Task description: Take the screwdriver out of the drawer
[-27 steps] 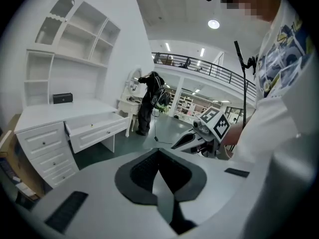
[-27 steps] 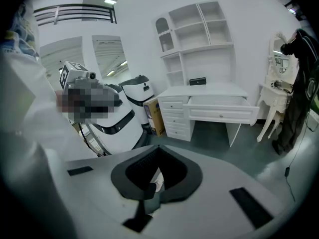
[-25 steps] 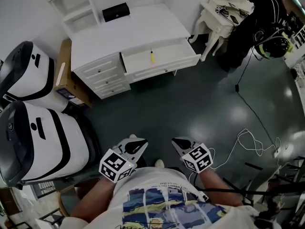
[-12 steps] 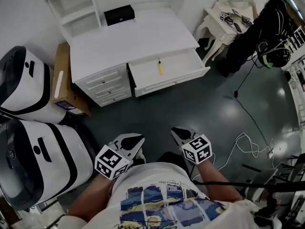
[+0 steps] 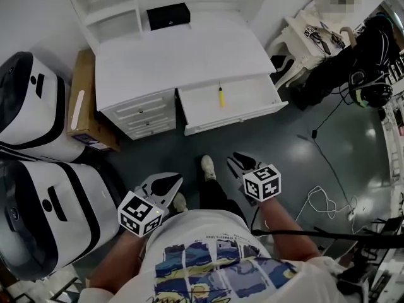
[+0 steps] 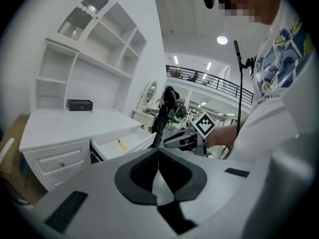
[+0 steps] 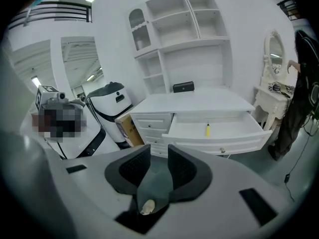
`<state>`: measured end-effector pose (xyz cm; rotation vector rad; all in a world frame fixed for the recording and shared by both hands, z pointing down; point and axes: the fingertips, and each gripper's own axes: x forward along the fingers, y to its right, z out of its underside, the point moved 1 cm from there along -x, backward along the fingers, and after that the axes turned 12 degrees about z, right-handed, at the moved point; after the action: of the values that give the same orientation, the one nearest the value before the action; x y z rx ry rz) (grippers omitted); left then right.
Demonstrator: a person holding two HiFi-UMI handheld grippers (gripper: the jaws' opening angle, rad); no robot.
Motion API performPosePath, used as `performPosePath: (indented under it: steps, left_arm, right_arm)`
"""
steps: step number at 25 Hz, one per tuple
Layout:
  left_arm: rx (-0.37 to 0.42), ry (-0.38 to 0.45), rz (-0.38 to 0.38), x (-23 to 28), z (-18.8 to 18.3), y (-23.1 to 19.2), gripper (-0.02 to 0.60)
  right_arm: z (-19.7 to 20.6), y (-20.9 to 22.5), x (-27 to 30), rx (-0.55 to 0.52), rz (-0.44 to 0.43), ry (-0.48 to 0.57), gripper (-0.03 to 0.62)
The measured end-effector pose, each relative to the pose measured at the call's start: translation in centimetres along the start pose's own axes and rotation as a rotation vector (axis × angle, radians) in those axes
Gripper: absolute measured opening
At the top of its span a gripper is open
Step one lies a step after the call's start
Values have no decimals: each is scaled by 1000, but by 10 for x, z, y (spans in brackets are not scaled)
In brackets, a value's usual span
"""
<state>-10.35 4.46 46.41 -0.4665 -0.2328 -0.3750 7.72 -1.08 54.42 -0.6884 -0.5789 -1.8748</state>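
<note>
A yellow screwdriver (image 5: 221, 96) lies in the open top drawer (image 5: 237, 115) of a white desk (image 5: 183, 49). Both grippers hang over the dark floor, well short of the drawer. My left gripper (image 5: 165, 183) is shut with nothing in it; its jaws meet at the tips (image 6: 158, 151). My right gripper (image 5: 238, 163) is opening, and the gap between its jaws (image 7: 155, 151) holds nothing. From the right gripper view the screwdriver (image 7: 208, 129) sits mid-drawer, straight ahead. In the left gripper view the screwdriver (image 6: 121, 144) is ahead to the left and the right gripper (image 6: 172, 142) is alongside.
A black box (image 5: 168, 16) sits on the desktop under the hutch shelves. A cardboard box (image 5: 81, 106) and two white-and-black machines (image 5: 28, 103) (image 5: 44, 213) stand at the left. A small white table (image 5: 312, 30), a person in dark clothes and floor cables (image 5: 328, 201) are at the right.
The person has walked toward the desk: the drawer and screwdriver sit closer to both grippers. A shoe now shows between the grippers.
</note>
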Motion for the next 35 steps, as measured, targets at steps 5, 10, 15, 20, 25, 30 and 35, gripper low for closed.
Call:
performPosePath:
  steps: [5, 10, 15, 20, 25, 30, 35]
  left_arm:
    - [-18, -1, -83, 16, -21, -38, 14]
    - [-38, 15, -162, 44, -58, -72, 15]
    - [-54, -5, -223, 72, -81, -97, 15]
    - [-74, -16, -286, 88, -95, -112, 15]
    - [-116, -16, -360, 92, -99, -120, 15]
    - [-153, -26, -432, 88, -102, -122, 15]
    - [-172, -26, -481, 82, -103, -128, 15]
  right_arm:
    - [-32, 43, 57, -12, -12, -14, 126]
    - [-74, 91, 122, -71, -36, -31, 126]
    - [-88, 137, 196, -109, -23, -90, 126]
    - [-74, 171, 258, -113, -16, -191, 137]
    - [-67, 190, 304, -135, 1, -280, 160]
    - [-52, 197, 341, -120, 10, -359, 167]
    - [-47, 204, 364, -88, 34, -406, 176]
